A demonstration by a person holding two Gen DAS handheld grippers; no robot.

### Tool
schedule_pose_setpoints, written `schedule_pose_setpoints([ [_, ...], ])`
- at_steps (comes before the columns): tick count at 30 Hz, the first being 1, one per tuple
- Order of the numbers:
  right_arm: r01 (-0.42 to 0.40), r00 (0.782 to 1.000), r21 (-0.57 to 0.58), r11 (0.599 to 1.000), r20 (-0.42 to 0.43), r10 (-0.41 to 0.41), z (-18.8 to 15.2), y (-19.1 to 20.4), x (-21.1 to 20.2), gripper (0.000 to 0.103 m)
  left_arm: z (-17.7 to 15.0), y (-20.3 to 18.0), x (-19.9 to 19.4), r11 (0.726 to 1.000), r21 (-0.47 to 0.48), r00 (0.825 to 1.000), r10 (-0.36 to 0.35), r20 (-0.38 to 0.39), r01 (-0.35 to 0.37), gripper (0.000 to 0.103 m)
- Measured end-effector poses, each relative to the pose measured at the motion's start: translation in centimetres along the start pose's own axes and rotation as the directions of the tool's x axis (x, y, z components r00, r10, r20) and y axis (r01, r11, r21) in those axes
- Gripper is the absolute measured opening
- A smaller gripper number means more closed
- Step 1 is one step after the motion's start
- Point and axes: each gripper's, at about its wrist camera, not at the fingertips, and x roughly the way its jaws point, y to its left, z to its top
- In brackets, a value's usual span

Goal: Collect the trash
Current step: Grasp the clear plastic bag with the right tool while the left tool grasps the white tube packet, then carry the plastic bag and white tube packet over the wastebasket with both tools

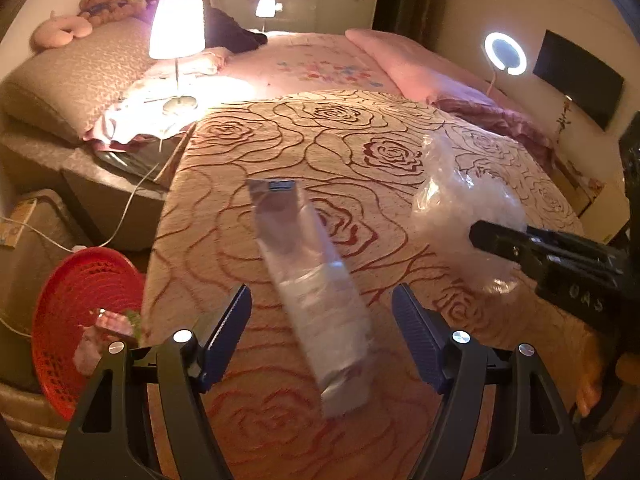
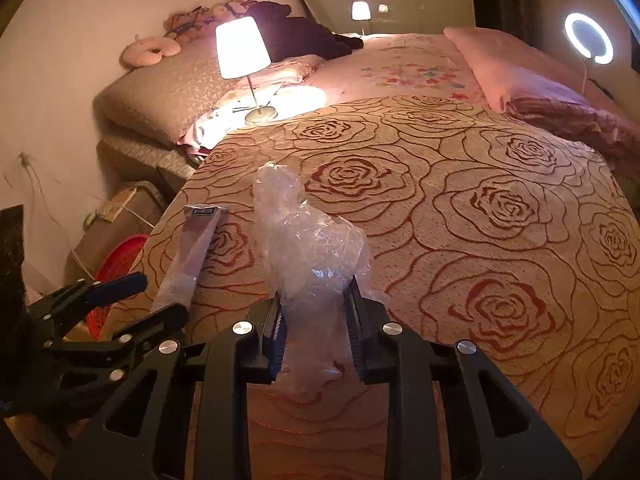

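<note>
Bedroom scene, rose-patterned bed (image 1: 360,128) lit by a lamp (image 1: 176,28). At left, beside the bed, a red basket (image 1: 80,280) already holds scraps. Centre: left tool (image 1: 322,312), fingers apart, straddles a long silver wrapper (image 1: 308,280) without gripping it. Right: right tool (image 2: 316,304) clamped on a crumpled clear plastic bag (image 2: 308,244). Best practice: lower squarely, then close across the wrapper's middle.

Setting: home bedroom.
Evidence: bed (image 2: 440,208) under rose-patterned blanket (image 1: 360,152); pillow (image 2: 160,92); lit table lamp (image 1: 177,26); pink quilt (image 2: 408,68).
Other: ring light (image 1: 505,53); red basket (image 1: 76,312) beside bed.
</note>
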Motion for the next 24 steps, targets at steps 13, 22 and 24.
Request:
schedule_pose_setpoints([
  [13, -0.010, 1.000, 0.000, 1.000, 0.002, 0.010, -0.8, 0.6, 0.1, 0.026, -1.3, 0.9, -0.8, 0.999, -0.024, 1.000, 0.028, 0.000, -0.028, 0.035],
  [22, -0.026, 1.000, -0.019, 0.999, -0.005, 0.026, -0.8, 2.1, 0.3, 0.026, -1.5, 2.5, -3.2, 0.994, -0.064, 0.995, 0.091, 0.048, -0.088, 0.034],
  [24, -0.029, 1.000, -0.026, 0.999, -0.007, 0.029, -0.9, 2.4, 0.3, 0.026, -1.6, 3.0, -3.7, 0.991, -0.082, 0.993, 0.106, 0.054, -0.102, 0.034],
])
